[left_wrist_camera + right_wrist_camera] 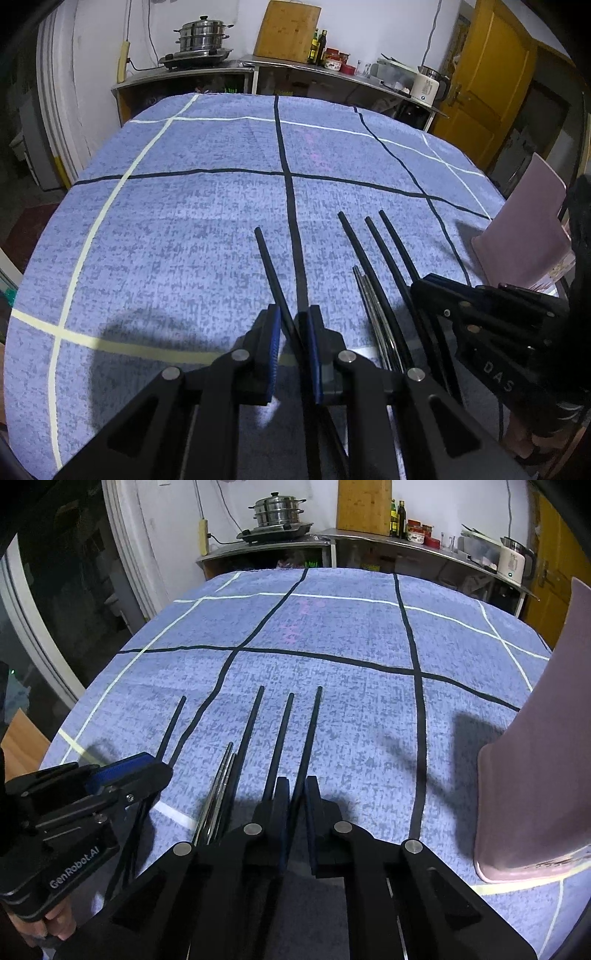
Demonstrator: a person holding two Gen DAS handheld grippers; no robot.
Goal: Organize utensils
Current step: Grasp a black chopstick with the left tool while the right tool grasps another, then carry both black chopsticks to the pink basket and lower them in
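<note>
Several black chopsticks lie on a blue cloth-covered table (184, 229). My left gripper (293, 325) is shut on one black chopstick (271, 269) that points away from me. My right gripper (297, 790) is shut on another black chopstick (312, 723). Two more black chopsticks (251, 723) (280, 731) lie to the left of it. A pair of thin metal chopsticks (219, 779) lies between the two grippers. The right gripper shows in the left wrist view (417, 288). The left gripper shows in the right wrist view (162, 764).
A pink utensil holder (535, 775) stands on the table to the right; it also shows in the left wrist view (524, 229). Behind the table, a steel counter (236, 66) carries a steamer pot (203, 37), cutting board, bottles and kettle. A yellow door (487, 85) is far right.
</note>
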